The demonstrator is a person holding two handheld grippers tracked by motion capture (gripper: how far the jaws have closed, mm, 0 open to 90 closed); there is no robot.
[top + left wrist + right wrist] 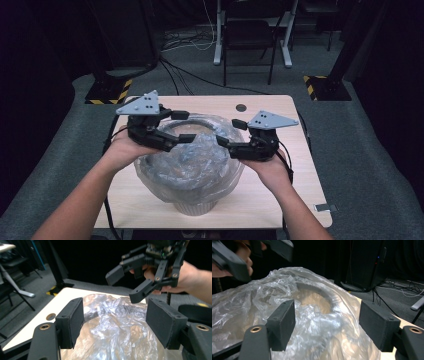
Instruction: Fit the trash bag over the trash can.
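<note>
- No word, label, brand or number can be read anywhere.
- The one sign is yellow-and-black hazard striping on two stand bases on the floor: the left base (107,92) beyond the table's far left corner, the right base (325,89) beyond its far right corner.

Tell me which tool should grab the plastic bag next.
Probably the left tool: its open jaws sit over the plastic bag near the bin's rim. The right tool, also open, hangs at the bag's side.
</note>
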